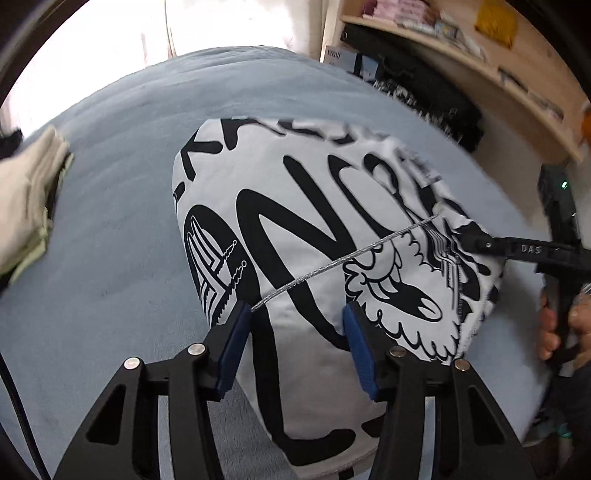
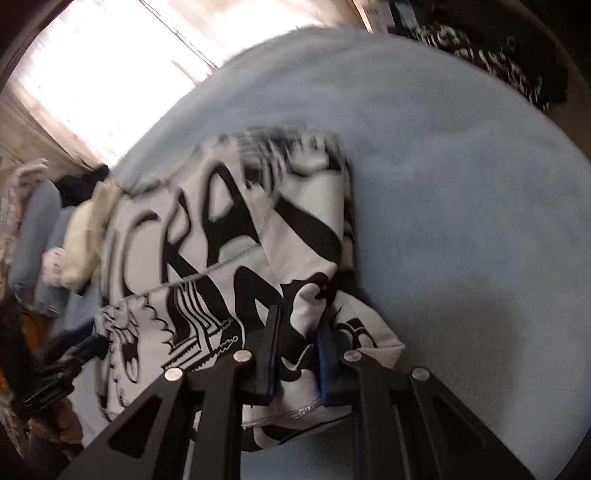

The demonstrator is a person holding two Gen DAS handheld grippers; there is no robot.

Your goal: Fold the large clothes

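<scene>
Right gripper (image 2: 295, 354) has the printed shirt's (image 1: 295, 206) edge
Fingers pinching a fold; left gripper (image 1: 293, 339) wide, shirt stretching away ahead on the bed (image 1: 110, 240)

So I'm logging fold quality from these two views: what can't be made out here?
- Printed garment: its near hem runs behind the left gripper and off the bottom edge of the left wrist view.
- Its far end is motion-blurred in the right wrist view.
- Fabric pinched in the right gripper: layer count hidden by its pads.
- Shelf items: too small and blurred to identify.
</scene>
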